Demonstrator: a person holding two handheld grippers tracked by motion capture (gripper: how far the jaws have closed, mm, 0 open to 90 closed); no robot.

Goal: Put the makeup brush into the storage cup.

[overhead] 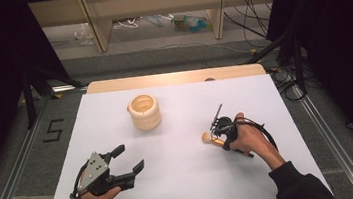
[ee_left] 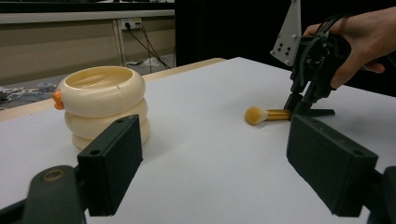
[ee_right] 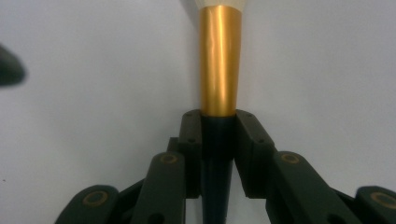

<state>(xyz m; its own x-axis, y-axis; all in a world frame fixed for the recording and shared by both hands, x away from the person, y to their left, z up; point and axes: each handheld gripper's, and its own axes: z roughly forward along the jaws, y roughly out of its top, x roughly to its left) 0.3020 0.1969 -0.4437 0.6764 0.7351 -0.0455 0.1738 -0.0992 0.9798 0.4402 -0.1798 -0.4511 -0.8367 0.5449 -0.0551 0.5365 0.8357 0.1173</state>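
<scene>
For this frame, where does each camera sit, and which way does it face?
High view: above the person's side, looking forward and down on the white table; both forearms and hands enter from below.
Left gripper view: on the left gripper, facing across the table toward the ringed holder and the right gripper.
Right gripper view: on the right gripper, facing down at the brush it clamps.
All three views share the brush.

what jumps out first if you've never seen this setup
The cream ringed holder stands alone toward the table's far side, left of centre. To the right, the right gripper is shut on a makeup brush lying on the white table, bristles pointing left. The left gripper is wide open, near the front left.
</scene>
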